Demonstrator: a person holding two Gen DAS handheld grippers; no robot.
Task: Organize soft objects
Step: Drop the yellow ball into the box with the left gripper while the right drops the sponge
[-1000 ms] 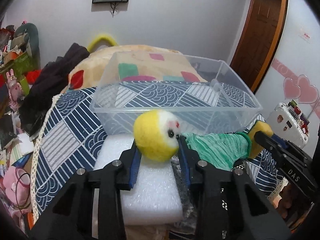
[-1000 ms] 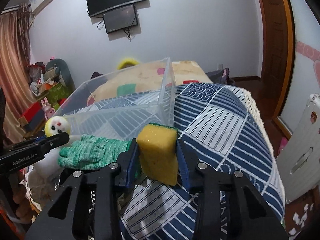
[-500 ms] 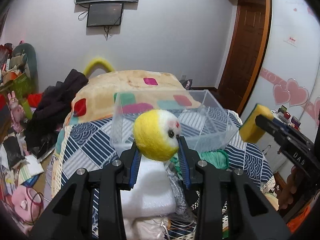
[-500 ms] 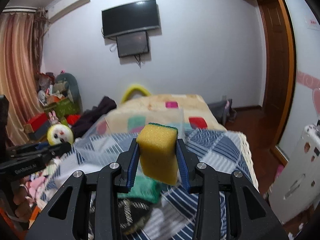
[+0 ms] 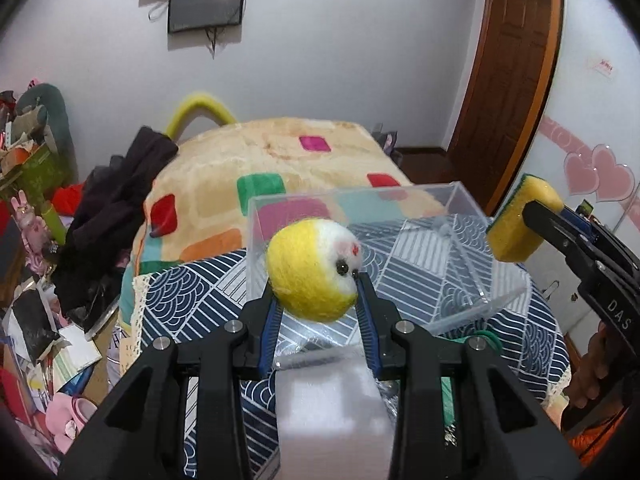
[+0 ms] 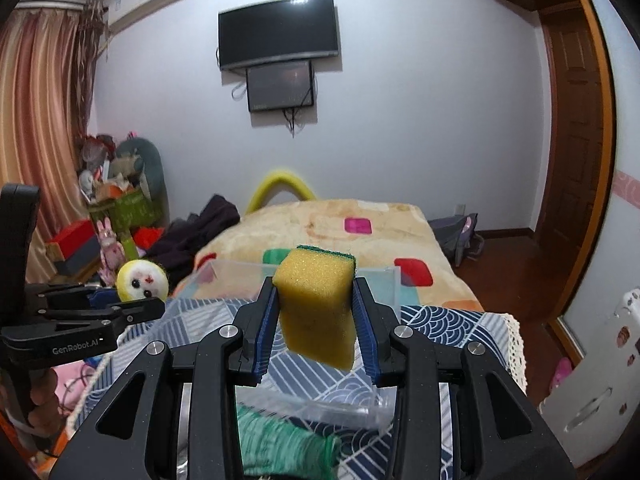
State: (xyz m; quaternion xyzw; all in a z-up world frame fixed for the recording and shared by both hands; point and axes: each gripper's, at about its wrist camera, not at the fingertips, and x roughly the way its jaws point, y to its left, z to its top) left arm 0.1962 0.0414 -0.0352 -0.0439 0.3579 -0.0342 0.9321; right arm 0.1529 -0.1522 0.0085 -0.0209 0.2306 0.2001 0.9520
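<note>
Jaws clamp plush ball and sponge, apparently above bin.

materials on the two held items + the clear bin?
Yellow ball in the left gripper: looks like felted wool, fuzzy matte surface, bead eyes.
Sponge in the right gripper: open-cell yellow foam, visibly porous, with a thin green layer on top, probably a scouring pad.
Bin: clear rigid plastic, glossy; the quilt pattern shows through its walls.
</note>
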